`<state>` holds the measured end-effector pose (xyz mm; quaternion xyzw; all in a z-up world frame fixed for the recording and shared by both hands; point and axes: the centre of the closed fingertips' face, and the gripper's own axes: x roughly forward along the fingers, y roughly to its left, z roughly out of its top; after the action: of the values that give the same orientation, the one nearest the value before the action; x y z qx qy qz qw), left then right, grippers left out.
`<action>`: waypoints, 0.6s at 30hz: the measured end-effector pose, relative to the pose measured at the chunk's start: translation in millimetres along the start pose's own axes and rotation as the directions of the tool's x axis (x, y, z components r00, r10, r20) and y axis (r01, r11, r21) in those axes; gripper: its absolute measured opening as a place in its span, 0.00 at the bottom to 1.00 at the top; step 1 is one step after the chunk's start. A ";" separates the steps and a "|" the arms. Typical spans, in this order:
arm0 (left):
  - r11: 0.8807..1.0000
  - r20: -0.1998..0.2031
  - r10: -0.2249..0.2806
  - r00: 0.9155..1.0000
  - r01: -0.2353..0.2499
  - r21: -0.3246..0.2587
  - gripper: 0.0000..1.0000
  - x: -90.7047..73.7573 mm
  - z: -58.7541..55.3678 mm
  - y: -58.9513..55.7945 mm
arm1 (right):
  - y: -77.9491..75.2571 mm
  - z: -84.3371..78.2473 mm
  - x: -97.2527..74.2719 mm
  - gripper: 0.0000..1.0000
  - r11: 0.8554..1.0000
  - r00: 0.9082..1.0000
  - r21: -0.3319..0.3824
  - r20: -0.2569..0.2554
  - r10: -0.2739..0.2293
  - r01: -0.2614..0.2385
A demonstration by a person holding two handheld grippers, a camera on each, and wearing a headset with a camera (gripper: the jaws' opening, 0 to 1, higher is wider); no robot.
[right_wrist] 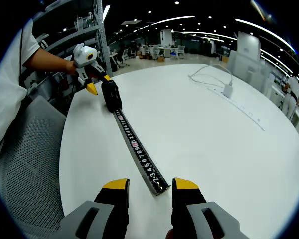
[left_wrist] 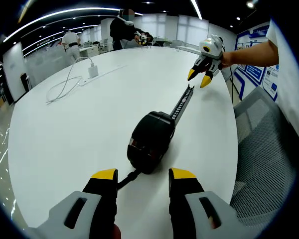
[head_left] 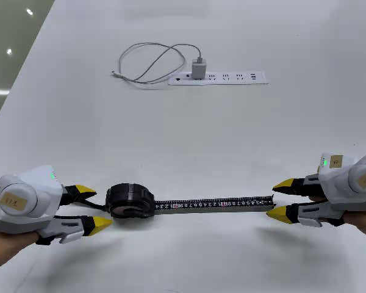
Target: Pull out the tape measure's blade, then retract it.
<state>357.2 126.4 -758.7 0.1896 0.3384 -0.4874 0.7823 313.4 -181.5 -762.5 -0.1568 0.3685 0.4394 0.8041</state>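
Jaws apart, empty, left gripper (head_left: 93,207) and right gripper (head_left: 279,199) face off along the table's (head_left: 171,140) near edge, tape measure (head_left: 130,200) and drawn blade (head_left: 213,204) between; open surface beyond.

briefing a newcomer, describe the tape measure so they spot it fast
On the white table, look at the near side, away from the power strip. The tape measure is the round black case by the left gripper, the only thing trailing a numbered blade.
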 end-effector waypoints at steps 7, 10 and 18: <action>1.000 0.011 0.022 1.000 -0.022 -0.009 0.37 -4.0 1.5 -1.3 | 1.3 3.3 -2.5 0.32 1.000 1.000 -0.001 0.011 -0.013 0.013; 0.999 0.021 0.033 0.999 -0.033 -0.016 0.37 -6.6 2.4 -3.0 | 3.1 5.6 -5.9 0.34 0.999 0.999 0.008 0.025 -0.035 0.034; 0.995 0.050 0.082 0.995 -0.079 -0.062 0.45 -16.0 -0.5 -7.3 | 10.5 1.2 -16.1 0.42 0.996 0.995 0.037 0.048 -0.086 0.084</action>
<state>345.8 133.6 -747.3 0.1665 0.3243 -0.4499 0.8153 299.8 -184.4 -749.1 -0.1471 0.3490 0.4020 0.8336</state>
